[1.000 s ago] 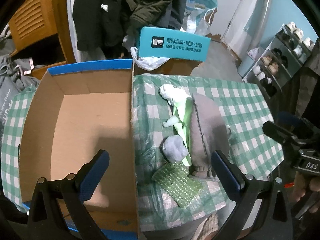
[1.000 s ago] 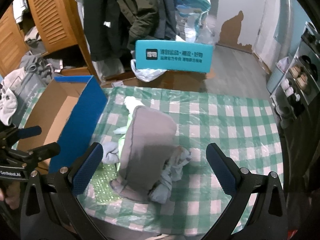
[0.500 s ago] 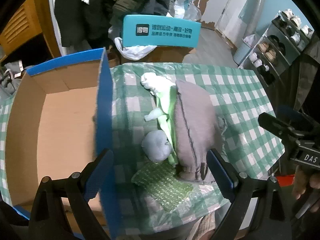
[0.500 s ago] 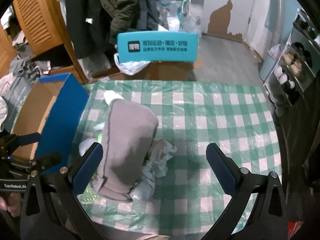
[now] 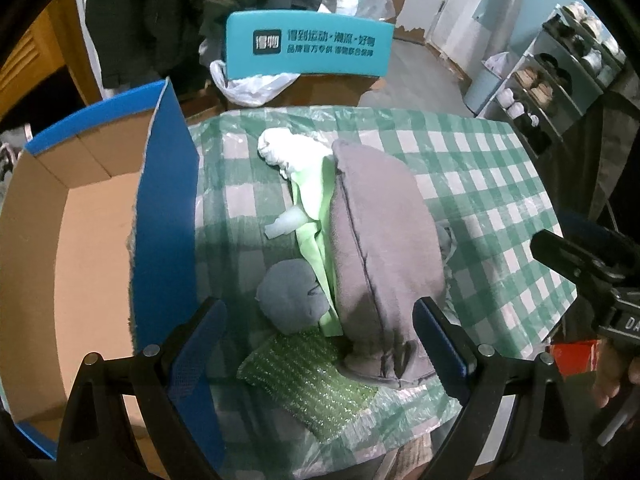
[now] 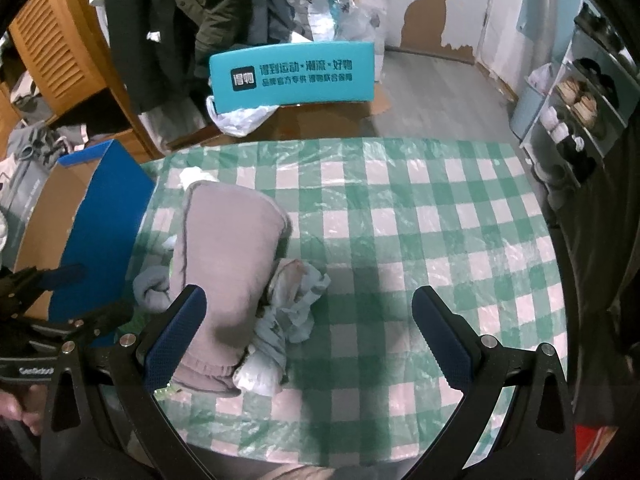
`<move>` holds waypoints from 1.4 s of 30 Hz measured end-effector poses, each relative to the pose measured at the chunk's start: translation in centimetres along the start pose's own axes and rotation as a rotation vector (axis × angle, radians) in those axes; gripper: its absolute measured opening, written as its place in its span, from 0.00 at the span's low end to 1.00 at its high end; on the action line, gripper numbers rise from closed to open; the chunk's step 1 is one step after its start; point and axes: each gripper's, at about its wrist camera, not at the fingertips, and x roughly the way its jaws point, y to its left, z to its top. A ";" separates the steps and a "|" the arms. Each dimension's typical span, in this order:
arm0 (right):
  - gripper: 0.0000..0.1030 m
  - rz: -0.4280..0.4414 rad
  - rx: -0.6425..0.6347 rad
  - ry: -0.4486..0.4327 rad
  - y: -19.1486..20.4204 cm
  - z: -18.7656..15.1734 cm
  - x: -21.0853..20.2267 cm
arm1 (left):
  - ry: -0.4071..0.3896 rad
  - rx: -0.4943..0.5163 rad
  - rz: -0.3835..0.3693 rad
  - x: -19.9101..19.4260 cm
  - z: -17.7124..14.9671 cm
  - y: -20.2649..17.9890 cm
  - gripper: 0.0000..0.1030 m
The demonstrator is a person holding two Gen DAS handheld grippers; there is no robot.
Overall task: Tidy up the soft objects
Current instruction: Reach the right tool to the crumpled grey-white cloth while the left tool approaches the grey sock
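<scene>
- Left gripper [image 5: 318, 354], jaws wide and empty, hangs over the grey sock ball [image 5: 290, 296] and green scrubber [image 5: 308, 376].
- Right gripper [image 6: 308, 340], spread and empty, hangs above the grey pillow [image 6: 224, 272].
- Beyond both, a teal box [image 6: 292, 76] bears Chinese print.

The room looks dim and a bit bluish. Dark shadows sit in the lower middle. Black round corners bend the edges. The far top looks soft.
</scene>
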 end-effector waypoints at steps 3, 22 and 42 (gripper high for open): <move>0.98 0.001 0.003 0.016 -0.1 -0.1 0.6 | 0.008 -0.014 -0.002 0.6 0.0 0.3 0.92; 0.98 -0.036 -0.017 0.081 0.4 -0.3 3.7 | 0.017 0.047 0.068 1.4 0.0 1.7 0.92; 0.98 -0.051 -0.014 0.126 -0.1 -0.7 5.6 | 0.027 0.032 0.001 1.3 -0.5 1.4 0.92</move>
